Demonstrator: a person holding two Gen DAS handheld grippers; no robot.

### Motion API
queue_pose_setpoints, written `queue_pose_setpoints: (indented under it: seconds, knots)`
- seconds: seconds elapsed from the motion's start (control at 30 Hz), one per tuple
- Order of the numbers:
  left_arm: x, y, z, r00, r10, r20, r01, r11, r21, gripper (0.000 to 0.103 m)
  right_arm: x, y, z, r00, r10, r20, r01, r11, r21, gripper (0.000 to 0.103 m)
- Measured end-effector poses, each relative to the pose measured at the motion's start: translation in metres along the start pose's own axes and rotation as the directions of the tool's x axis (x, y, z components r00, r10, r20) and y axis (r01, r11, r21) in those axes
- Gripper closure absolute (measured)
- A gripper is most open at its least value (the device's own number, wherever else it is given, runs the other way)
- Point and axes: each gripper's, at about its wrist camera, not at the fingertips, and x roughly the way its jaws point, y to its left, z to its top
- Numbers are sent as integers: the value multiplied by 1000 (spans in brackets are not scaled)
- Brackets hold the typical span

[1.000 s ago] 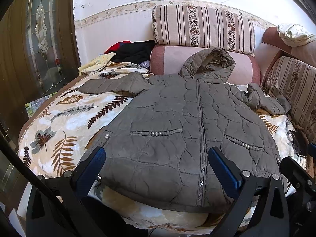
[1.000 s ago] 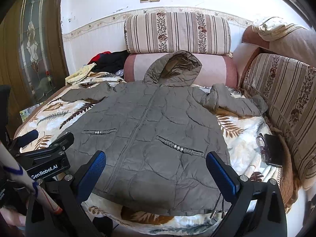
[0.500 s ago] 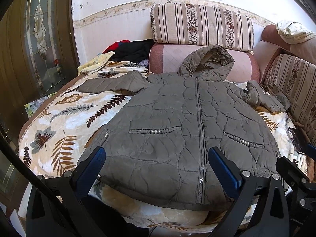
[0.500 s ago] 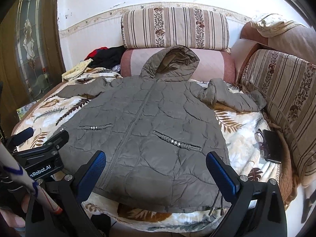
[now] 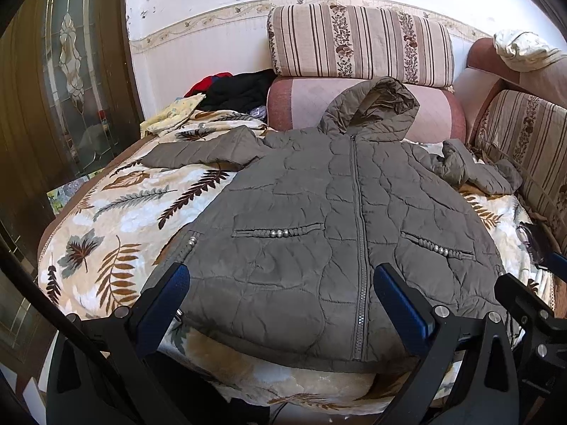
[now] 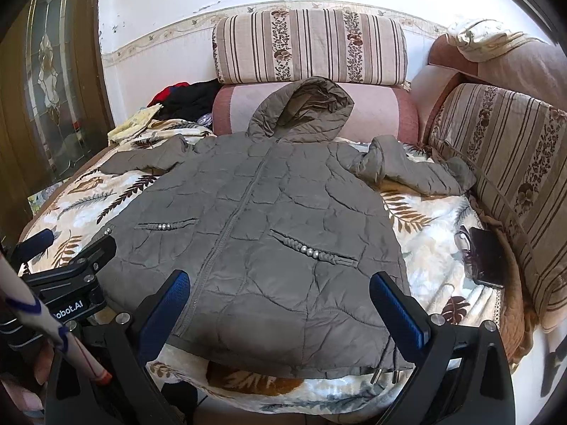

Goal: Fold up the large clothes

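A grey-olive quilted hooded jacket (image 5: 319, 219) (image 6: 255, 212) lies flat and zipped, front up, on a leaf-patterned blanket (image 5: 117, 219) (image 6: 432, 219). Its hood rests against a pink bolster at the back, and both sleeves spread sideways, the right one crumpled. My left gripper (image 5: 281, 283) hovers open above the hem, left of the zip. My right gripper (image 6: 278, 290) is open too, above the hem to the right of the zip. Neither holds anything. In the right wrist view the left gripper's body (image 6: 71, 276) shows at the left edge.
Striped cushions (image 5: 358, 39) (image 6: 503, 148) line the back and right side. A pile of black, red and yellow clothes (image 5: 226, 88) sits at the back left. A dark phone-like object (image 6: 487, 258) lies on the blanket by the right cushions. A wooden glass-panelled door (image 5: 71, 81) stands left.
Both grippers have drawn back and risen slightly, so the jacket's hem sits higher in both views. The jacket itself has not moved.
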Motion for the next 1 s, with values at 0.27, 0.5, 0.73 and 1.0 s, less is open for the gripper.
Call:
queue_pose_setpoints:
  seconds: [0.27, 0.5, 0.73, 1.0]
  knots:
    - [30, -10, 7, 998, -30, -54, 30, 1000, 3, 0, 30, -3, 2, 998, -9, -58, 9, 1000, 8, 0]
    - [60, -20, 13, 994, -61, -87, 63, 998, 17, 0, 59, -15, 4, 993, -22, -113, 24, 1000, 10, 0]
    - [109, -42, 88, 996, -83, -28, 84, 996, 40, 0, 86, -51, 53, 997, -35, -62, 41, 993, 107, 0]
    - [200, -60, 105, 999, 0, -51, 3, 998, 55, 0, 141, -77, 105, 999, 12, -49, -5, 990, 143, 0]
